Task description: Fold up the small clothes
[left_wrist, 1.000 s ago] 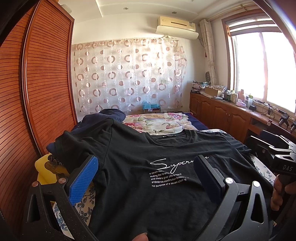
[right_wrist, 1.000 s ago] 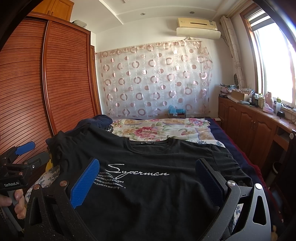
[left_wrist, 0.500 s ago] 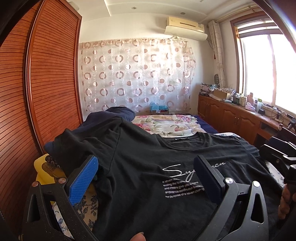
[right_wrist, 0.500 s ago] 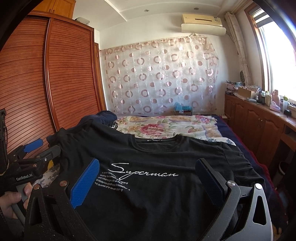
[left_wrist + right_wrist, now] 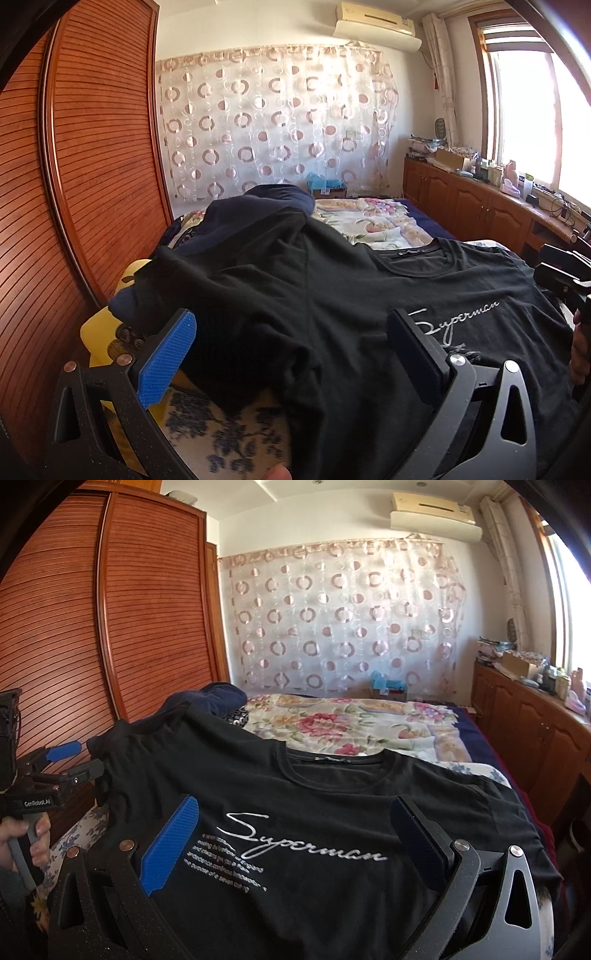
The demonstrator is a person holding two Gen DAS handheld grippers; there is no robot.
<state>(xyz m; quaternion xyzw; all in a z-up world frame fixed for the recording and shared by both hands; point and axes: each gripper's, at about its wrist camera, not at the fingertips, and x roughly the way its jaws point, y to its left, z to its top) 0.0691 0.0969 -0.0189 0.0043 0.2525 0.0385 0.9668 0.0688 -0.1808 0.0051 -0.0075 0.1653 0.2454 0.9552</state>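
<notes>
From the left wrist view, the left gripper (image 5: pixel 291 350) stands wide open with nothing held, and the black T-shirt (image 5: pixel 332 295) lies straight ahead and under it, its bunched sleeve just beyond the blue ribbed pad (image 5: pixel 166 362). The shirt's long axis runs away toward the neckline, far right. Soft matte knit, rumpled over a yellow item (image 5: pixel 99 332) and a floral sheet (image 5: pixel 221 432). Over to the right wrist view: the right gripper (image 5: pixel 291 845) is also spread wide and empty, poised over the chest, silvery script (image 5: pixel 295 842) dead between the pads. The left gripper is nearer that loose sleeve, so a sleeve fold looks like its job.
</notes>
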